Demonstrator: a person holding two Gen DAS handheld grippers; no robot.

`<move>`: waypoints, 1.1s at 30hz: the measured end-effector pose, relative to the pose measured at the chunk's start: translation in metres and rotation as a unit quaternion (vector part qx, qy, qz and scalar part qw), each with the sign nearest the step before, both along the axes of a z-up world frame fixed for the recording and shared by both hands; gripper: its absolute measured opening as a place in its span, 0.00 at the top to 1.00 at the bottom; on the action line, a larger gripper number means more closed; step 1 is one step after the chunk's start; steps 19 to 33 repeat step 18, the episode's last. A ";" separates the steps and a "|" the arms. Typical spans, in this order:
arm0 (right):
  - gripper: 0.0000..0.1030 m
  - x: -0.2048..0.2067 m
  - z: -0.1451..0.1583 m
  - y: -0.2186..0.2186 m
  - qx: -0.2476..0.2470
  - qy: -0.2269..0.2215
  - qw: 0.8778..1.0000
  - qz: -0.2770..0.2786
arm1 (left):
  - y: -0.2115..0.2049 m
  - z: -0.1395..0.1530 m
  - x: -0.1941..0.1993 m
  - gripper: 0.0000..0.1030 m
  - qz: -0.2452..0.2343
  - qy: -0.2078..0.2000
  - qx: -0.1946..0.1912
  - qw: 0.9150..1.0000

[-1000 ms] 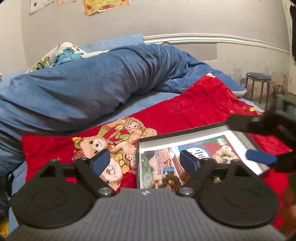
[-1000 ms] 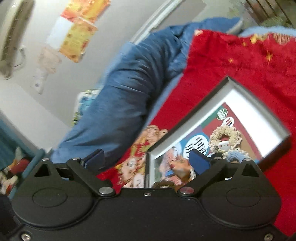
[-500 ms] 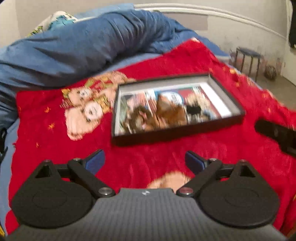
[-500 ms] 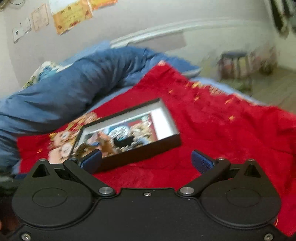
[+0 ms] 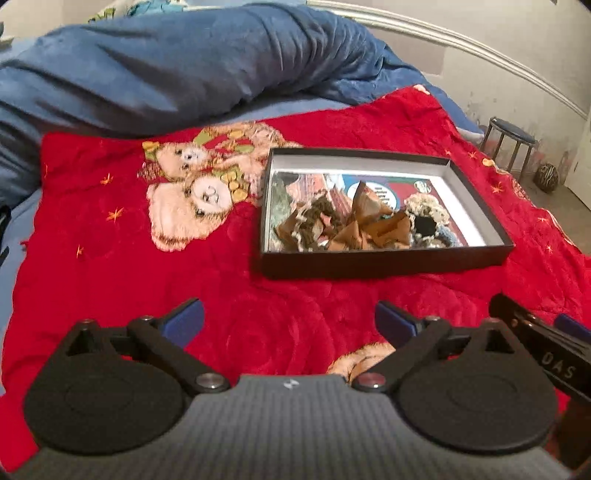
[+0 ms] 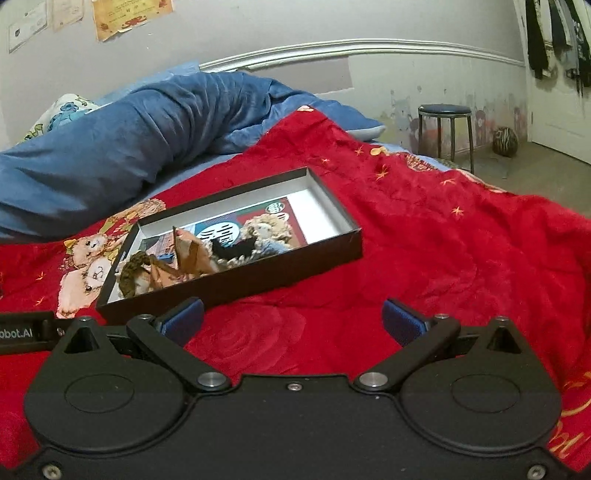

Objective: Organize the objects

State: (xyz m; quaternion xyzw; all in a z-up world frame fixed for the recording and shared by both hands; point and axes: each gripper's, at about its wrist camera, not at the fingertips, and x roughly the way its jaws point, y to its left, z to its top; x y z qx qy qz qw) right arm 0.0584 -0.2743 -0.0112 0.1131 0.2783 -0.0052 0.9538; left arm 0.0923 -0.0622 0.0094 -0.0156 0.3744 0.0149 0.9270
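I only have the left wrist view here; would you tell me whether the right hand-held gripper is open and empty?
Observer: Yes, the right hand-held gripper is open, and only the red blanket shows between its pads.
Operator: Thank you. Is anything hanging near the door on the right?
Observer: Dark clothes hang by the white door.
Operator: And is there anything on the wall above the bed?
Observer: A yellow poster and paler sheets are stuck up there.
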 end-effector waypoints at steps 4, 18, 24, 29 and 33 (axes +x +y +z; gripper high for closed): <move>0.00 0.007 -0.008 0.010 -0.009 0.019 1.000 0.013 | 0.005 0.003 -0.002 0.00 -0.005 0.002 0.000 1.000; 0.00 0.010 -0.021 -0.004 0.034 0.001 0.999 -0.043 | 0.003 0.001 -0.005 0.00 -0.012 -0.003 -0.025 1.000; 0.00 0.010 -0.021 -0.004 0.034 0.001 0.999 -0.043 | 0.003 0.001 -0.005 0.00 -0.012 -0.003 -0.025 1.000; 0.00 0.010 -0.021 -0.004 0.034 0.001 0.999 -0.043 | 0.003 0.001 -0.005 0.00 -0.012 -0.003 -0.025 1.000; 0.00 0.010 -0.021 -0.004 0.034 0.001 0.999 -0.043 | 0.003 0.001 -0.005 0.00 -0.012 -0.003 -0.025 1.000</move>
